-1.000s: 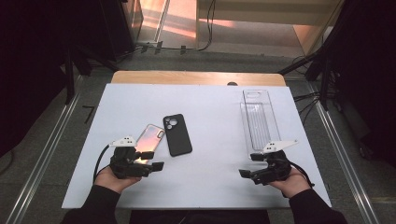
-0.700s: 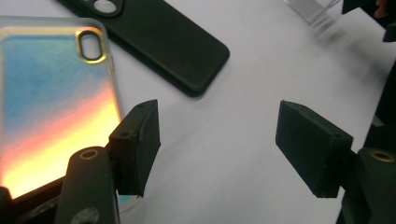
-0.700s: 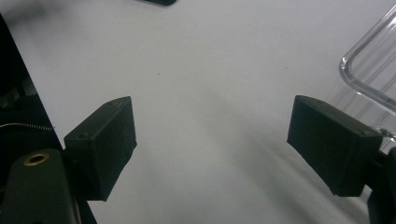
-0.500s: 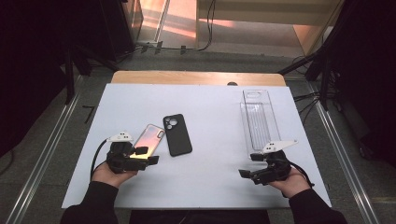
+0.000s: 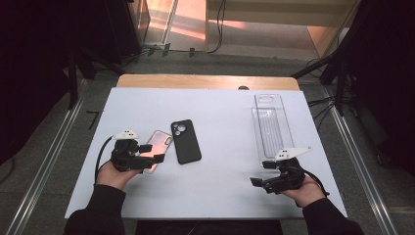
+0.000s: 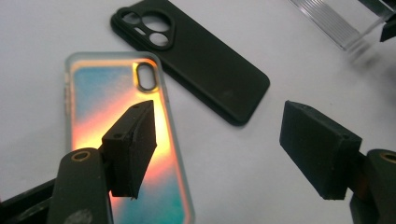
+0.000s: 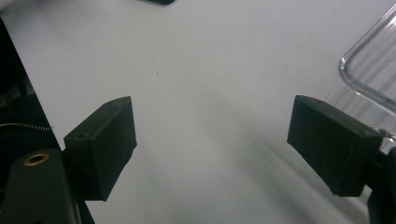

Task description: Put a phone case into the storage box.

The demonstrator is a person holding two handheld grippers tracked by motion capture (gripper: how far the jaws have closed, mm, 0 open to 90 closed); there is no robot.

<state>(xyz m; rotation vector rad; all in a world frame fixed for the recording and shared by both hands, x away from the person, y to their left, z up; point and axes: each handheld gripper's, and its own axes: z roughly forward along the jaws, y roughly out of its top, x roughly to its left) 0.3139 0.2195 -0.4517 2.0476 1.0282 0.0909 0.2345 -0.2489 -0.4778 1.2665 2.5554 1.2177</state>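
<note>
The iridescent phone case [image 6: 122,140] lies near-left on the table [image 5: 225,122], just beside a black case [image 6: 196,56]. The left gripper [image 5: 149,154] hovers over it, jaws wide, probably approaching; next, straddle an edge. The right gripper [image 5: 264,174] waits wide near the clear tray [image 5: 271,127].

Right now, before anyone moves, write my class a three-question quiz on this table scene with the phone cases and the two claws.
1. True or false: the matte black phone case lies inside the clear ribbed plastic tray.
2. Which claw hovers over the iridescent clear-rimmed phone case? A) left claw B) right claw
3. Fill in: both claws' jaws stand ____.

Key
1. False: it lies on the white table, beside the iridescent case, which is on the left claw's side.
2. A: the left gripper view shows one jaw over that case.
3. Open: each gripper view shows a wide gap between the jaws, holding nothing.
</note>
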